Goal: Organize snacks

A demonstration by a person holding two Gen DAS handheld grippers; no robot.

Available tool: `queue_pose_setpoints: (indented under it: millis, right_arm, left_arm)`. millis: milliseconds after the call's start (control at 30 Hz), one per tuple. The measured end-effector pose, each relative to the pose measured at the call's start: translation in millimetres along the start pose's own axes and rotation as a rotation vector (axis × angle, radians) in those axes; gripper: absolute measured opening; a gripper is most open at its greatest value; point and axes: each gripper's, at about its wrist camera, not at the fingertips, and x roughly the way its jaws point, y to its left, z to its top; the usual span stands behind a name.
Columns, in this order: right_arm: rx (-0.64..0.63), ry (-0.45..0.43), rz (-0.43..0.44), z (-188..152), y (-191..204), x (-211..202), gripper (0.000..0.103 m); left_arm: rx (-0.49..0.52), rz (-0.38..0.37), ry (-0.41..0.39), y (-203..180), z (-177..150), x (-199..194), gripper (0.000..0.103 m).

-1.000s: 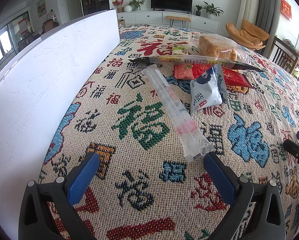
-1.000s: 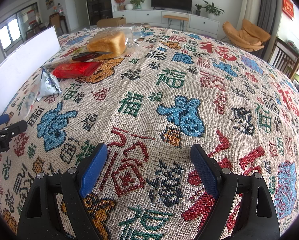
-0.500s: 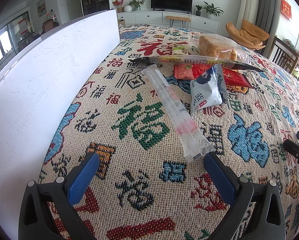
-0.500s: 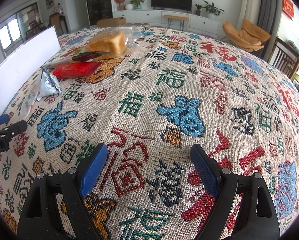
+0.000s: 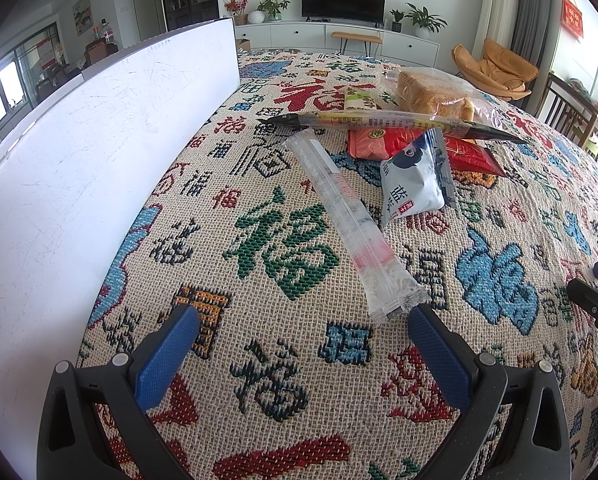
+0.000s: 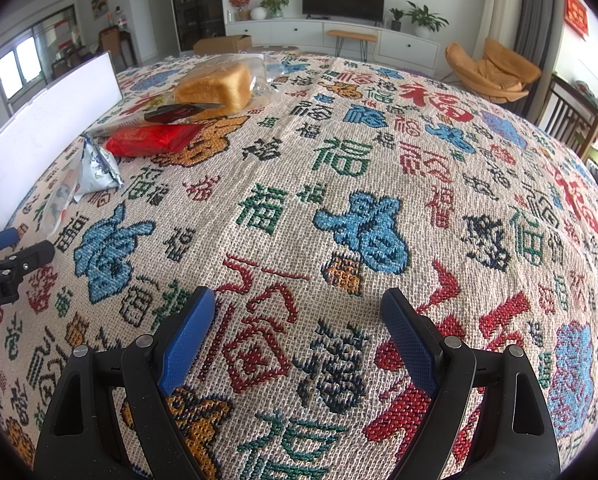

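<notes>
Both hand-held grippers hang wide open and empty over a patterned tablecloth (image 5: 283, 360): the left gripper (image 5: 303, 330) at lower centre, just short of a clear snack packet (image 5: 351, 220); the right gripper (image 6: 297, 312) over bare cloth, snacks (image 6: 151, 140) piled upper left

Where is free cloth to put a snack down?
Free: the patterned cloth right of the bread bag, and the strip between the white board and the long clear packet. Crowded: around the red packet and blue-white pouch.
</notes>
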Motion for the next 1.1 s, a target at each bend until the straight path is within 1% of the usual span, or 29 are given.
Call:
queue_pose_setpoints:
  millis: [933, 1000, 1100]
  right_arm:
    - [0.000, 0.000, 0.001, -0.1, 0.0, 0.0, 0.087]
    - [0.000, 0.000, 0.001, 0.0, -0.3, 0.0, 0.087]
    - [0.001, 0.000, 0.002, 0.1, -0.6, 0.1, 0.087]
  left_arm:
    - [0.000, -0.002, 0.001, 0.4, 1.7, 1.7, 0.103]
    - [0.013, -0.019, 0.009, 2.3, -3.8, -2.4, 0.103]
    - [0.031, -0.034, 0.028, 5.4, -21.9, -15.9, 0.103]
